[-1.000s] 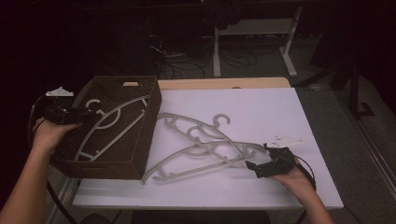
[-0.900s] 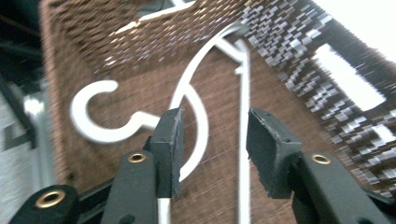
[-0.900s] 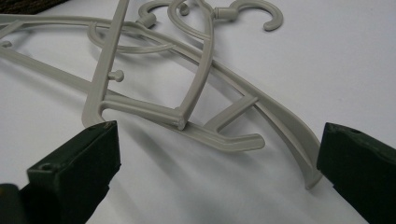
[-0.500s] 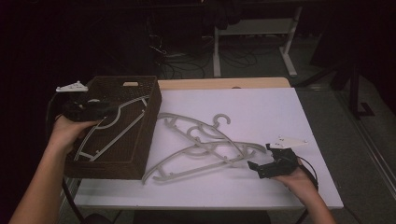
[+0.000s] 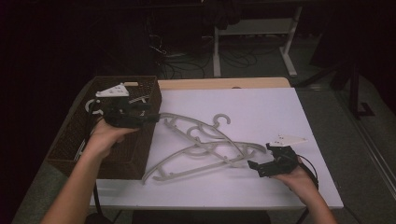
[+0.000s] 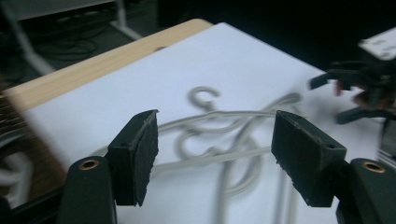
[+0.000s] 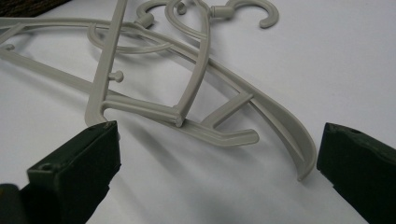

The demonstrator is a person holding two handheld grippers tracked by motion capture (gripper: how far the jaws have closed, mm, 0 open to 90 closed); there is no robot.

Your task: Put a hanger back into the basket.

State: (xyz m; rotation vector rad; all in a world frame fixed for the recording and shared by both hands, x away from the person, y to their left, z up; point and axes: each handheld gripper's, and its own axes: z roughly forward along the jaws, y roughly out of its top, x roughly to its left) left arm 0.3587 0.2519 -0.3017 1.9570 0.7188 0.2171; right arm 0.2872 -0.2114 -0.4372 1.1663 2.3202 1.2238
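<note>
Several grey plastic hangers (image 5: 201, 140) lie tangled on the white table (image 5: 266, 102). My left gripper (image 5: 148, 115) hovers open over the right rim of a dark wicker basket (image 5: 70, 135), pointing at the pile. Between its jaws, my left gripper (image 6: 215, 133) frames the hangers (image 6: 205, 93) farther off, nothing held. My right gripper (image 5: 254, 165) rests open at the pile's right end. In the right gripper view, the right gripper (image 7: 219, 144) stands wide with the hanger tips (image 7: 201, 79) just ahead of it. Another pale hanger (image 5: 138, 99) lies in the basket, mostly hidden by my hand.
A wooden strip (image 5: 224, 83) borders the table's far edge. Desk legs (image 5: 217, 51) and cables stand on the dark floor behind. Bare white surface spreads at the far right of the table. The other hand's gripper (image 6: 369, 88) shows at the right in the left gripper view.
My left gripper has moved from over the basket's left side toward its right rim, nearer the hanger pile. The right gripper has barely shifted.
</note>
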